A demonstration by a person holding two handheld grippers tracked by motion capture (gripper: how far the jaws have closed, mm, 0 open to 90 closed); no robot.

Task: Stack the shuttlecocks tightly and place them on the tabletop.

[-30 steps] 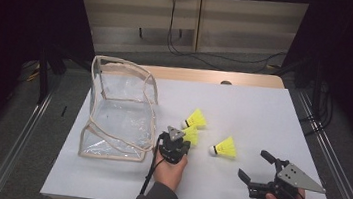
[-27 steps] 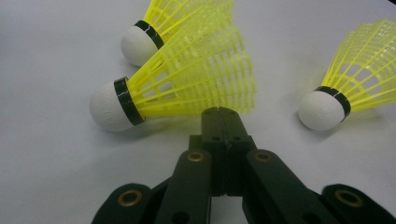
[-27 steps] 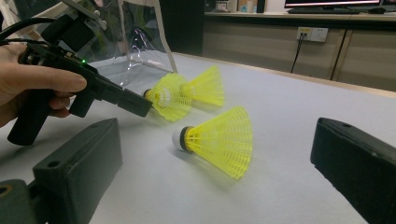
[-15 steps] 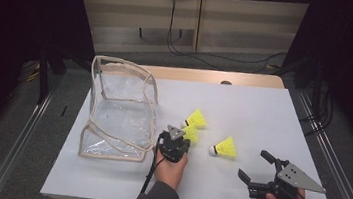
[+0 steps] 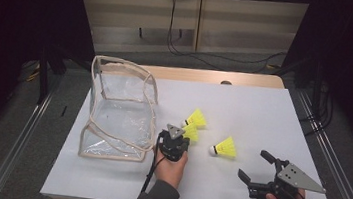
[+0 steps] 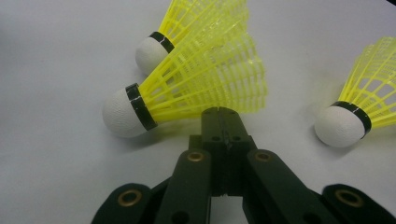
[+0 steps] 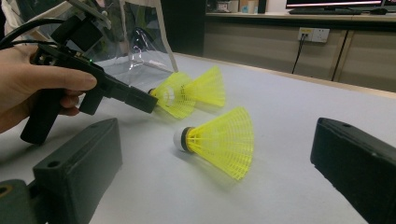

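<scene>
left claw point(image 6: 223, 122) pinches shuttlecock point(image 6: 187, 95) skirt edge.

left claw point(image 5: 184, 132) touching shuttlecock point(image 5: 191, 131), right claw point(image 5: 256, 166) spread

- No text, label, brand, number or sign can be read in any of the views.
- The black bands round the corks of the yellow shuttlecocks point(image 6: 187, 100) carry no lettering that can be made out.
- The clear bag point(image 5: 120, 110) beside the shuttlecocks bears no legible print.
- The grey plate on the right tool point(image 5: 256, 175) is blank.
</scene>
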